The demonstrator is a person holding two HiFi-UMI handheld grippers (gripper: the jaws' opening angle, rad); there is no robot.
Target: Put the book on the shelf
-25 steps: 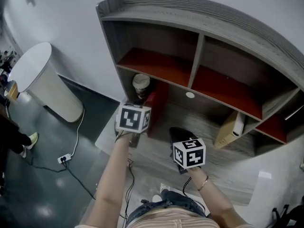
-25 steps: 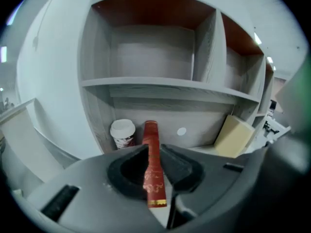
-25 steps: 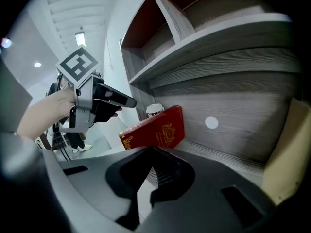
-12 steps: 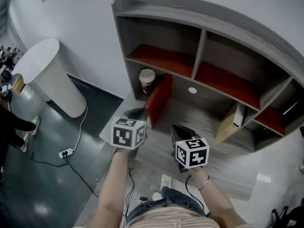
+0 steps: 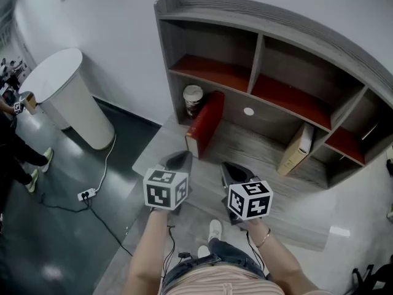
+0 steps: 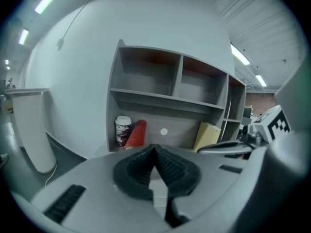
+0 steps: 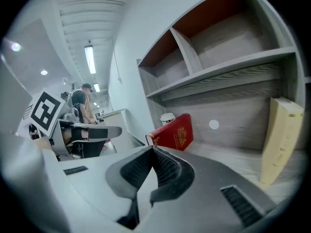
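The red book stands on edge in the grey shelf unit's lower left bay, tilted toward the paper cup beside it. It also shows in the left gripper view, red book, and in the right gripper view, red book. My left gripper hangs in front of the shelf, well back from the book, shut and empty. My right gripper is level with it on the right, also shut with nothing held. Both pairs of jaws meet at their tips, left gripper, right gripper.
A pale yellow book leans in the lower middle bay. The upper bays have red floors. A white round stand is to the left, with a cable and power strip on the dark floor. A person stands at far left.
My left gripper let go of the red book, drew back from the shelf and shut. The book stays leaning in the lower left bay. The right gripper barely moved.
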